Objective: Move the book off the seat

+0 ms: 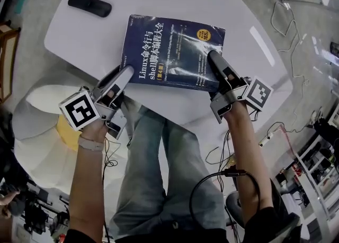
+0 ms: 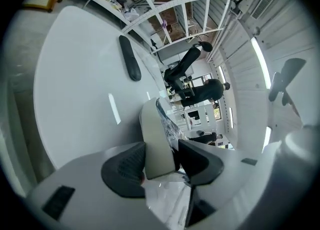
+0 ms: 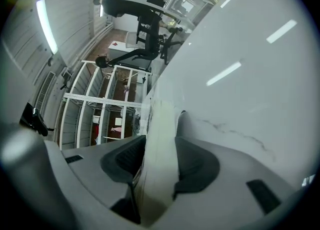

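A dark blue paperback book [image 1: 172, 51] with a white and yellow title lies tilted over the white table [image 1: 95, 41], its near edge past the table's front edge. My left gripper [image 1: 126, 72] is shut on its near left corner. My right gripper [image 1: 214, 58] is shut on its right side near the front corner. In the left gripper view the pale page block of the book [image 2: 156, 139] is clamped between the dark pads of the left gripper [image 2: 160, 163]. The right gripper view shows the book's page edge [image 3: 159, 134] pinched in the right gripper [image 3: 157, 166].
A black oblong remote-like object [image 1: 90, 4] lies at the table's far left, also visible as the black object [image 2: 129, 58]. A white seat with a yellow part [image 1: 39, 125] stands low at the left. The person's legs in jeans [image 1: 159, 183] and loose cables [image 1: 222, 157] are below the table edge.
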`<state>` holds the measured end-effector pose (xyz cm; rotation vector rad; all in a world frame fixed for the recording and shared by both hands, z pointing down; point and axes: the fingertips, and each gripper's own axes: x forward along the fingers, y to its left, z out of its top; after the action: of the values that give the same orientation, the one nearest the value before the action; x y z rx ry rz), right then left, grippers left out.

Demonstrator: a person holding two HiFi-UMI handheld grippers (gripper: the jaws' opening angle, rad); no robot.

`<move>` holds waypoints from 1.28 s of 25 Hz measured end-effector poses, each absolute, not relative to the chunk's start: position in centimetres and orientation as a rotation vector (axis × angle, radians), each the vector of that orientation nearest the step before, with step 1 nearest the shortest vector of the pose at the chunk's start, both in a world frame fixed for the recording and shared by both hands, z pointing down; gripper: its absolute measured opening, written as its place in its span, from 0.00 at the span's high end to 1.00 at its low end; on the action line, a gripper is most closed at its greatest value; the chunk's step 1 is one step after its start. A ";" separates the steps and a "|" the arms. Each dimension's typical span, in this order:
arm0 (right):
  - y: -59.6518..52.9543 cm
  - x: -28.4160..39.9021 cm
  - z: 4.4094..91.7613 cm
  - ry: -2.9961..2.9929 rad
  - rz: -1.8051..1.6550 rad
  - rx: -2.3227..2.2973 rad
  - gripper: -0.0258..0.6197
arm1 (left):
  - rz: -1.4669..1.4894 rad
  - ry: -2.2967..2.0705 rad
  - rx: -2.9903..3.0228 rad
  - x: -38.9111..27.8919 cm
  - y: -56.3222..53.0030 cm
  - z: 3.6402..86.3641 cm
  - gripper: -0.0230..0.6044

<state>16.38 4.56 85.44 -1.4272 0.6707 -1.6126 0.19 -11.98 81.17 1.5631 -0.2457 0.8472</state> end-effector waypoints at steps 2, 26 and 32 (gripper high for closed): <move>4.6 16.2 85.9 0.676 -1.641 -1.456 0.68 | 0.866 -0.240 1.568 0.0 -11.9 81.5 0.65; 4.6 14.5 85.4 1.202 -1.936 -1.951 0.53 | 1.058 -0.303 1.687 -1.1 -12.0 82.9 0.58; 5.6 14.7 84.9 1.156 -1.906 -1.977 0.53 | 1.041 -0.334 1.685 -1.9 -11.5 82.2 0.58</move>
<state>14.72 5.58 84.94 -1.9768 1.1558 -1.9059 -1.88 -11.48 82.16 1.6853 -0.3342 1.0413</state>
